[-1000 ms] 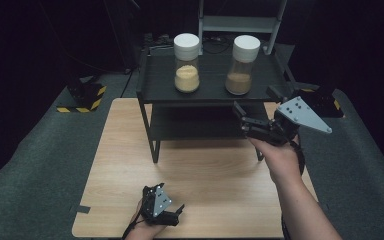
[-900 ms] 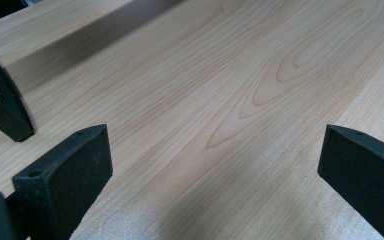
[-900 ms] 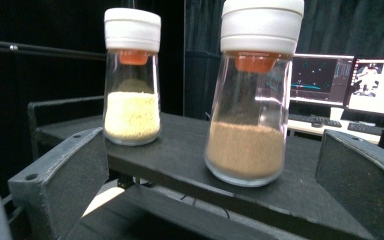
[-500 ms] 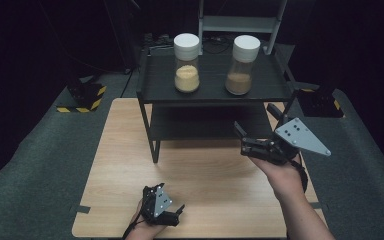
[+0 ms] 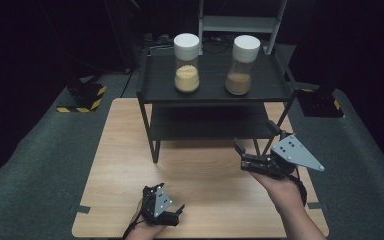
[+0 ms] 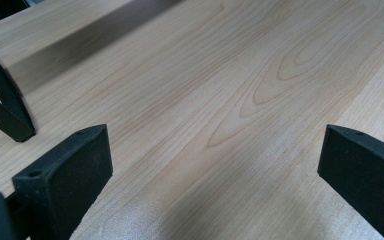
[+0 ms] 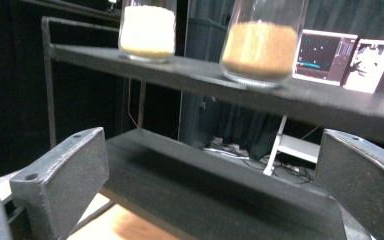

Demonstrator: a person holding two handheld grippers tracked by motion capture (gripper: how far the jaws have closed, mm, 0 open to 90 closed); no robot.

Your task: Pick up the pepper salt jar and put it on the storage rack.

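The right gripper [image 5: 252, 152], jaws spread wide and empty, hangs below and in front of the upright white-lidded glass jar of brown granules [image 5: 242, 65] on the black shelf's top tier [image 5: 215, 90].

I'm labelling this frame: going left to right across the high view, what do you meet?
Striped block on the floor → left gripper → jar with pale filling → jar with brown filling → right gripper.

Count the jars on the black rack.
2. Both stand on the top shelf: the white-lidded jar of pale grains on the left, the white-lidded jar of browner grains on the right. The lower shelf looks bare.
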